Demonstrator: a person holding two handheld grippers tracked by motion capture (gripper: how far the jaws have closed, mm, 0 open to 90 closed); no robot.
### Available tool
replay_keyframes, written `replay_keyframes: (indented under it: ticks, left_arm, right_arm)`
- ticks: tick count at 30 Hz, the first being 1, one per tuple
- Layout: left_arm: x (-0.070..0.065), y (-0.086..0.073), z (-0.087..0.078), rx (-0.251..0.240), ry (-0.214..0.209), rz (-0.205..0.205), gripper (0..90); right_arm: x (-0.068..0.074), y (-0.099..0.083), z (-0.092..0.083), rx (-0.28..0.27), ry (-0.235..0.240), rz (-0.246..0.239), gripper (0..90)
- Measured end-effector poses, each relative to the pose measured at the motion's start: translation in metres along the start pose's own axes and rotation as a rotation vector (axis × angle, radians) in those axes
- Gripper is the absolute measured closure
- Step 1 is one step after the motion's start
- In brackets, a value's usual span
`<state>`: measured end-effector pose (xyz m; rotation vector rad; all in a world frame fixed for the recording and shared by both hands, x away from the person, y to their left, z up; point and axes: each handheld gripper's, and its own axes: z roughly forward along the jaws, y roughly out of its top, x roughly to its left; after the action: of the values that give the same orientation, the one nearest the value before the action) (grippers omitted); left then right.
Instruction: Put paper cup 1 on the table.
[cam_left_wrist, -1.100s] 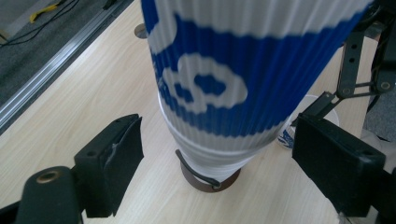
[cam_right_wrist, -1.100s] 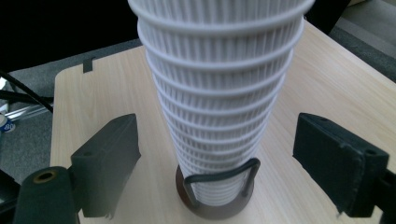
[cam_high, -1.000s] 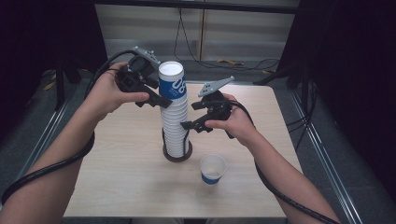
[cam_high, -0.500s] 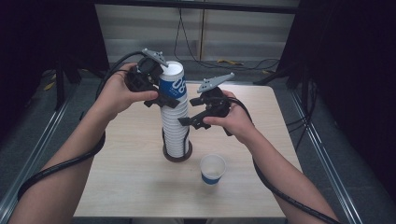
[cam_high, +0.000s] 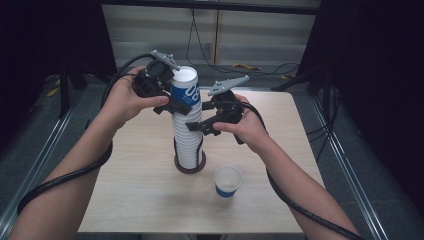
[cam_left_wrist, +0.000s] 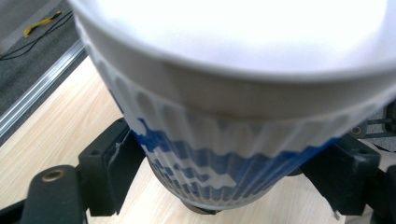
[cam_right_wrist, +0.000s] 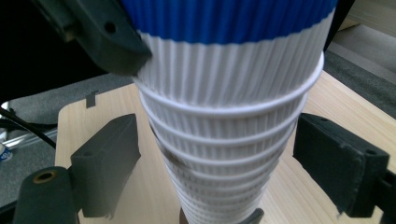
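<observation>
Left gripper (cam_high: 176, 104) clamped on top cup (cam_high: 184, 89) — right gripper (cam_high: 197, 126) apart, straddling cup stack (cam_high: 188, 145), not touching

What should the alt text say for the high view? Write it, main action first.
Two hand-held grippers work a tall stack of paper cups on a wooden table: the left gripper clasps the top cup, and the right gripper brackets the stack lower down. A single cup stands upright nearby.

A pale wood-grain table (cam_high: 140, 165) stands on grey carpeted floor (cam_high: 35, 145). Beyond the jaws a light panelled wall (cam_high: 260, 35) shows, black curtains (cam_high: 45, 35) either side, cables (cam_high: 240, 67) along its foot.
</observation>
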<state>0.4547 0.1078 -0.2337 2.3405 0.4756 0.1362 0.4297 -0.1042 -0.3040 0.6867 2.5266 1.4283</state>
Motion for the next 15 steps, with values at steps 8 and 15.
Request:
replay_keyframes:
  ticks: [8, 15]
  left_arm:
    - [-0.0007, 0.0012, 0.0001, 0.007, 0.001, 0.001, 18.2]
    - [-0.0004, 0.0013, -0.0001, 0.010, 0.004, -0.002, 18.2]
  right_arm:
    - [-0.0009, 0.0025, 0.0042, -0.026, -0.002, 0.038, 13.1]
    - [-0.0006, 0.0035, 0.0058, -0.015, -0.008, 0.051, 13.0]
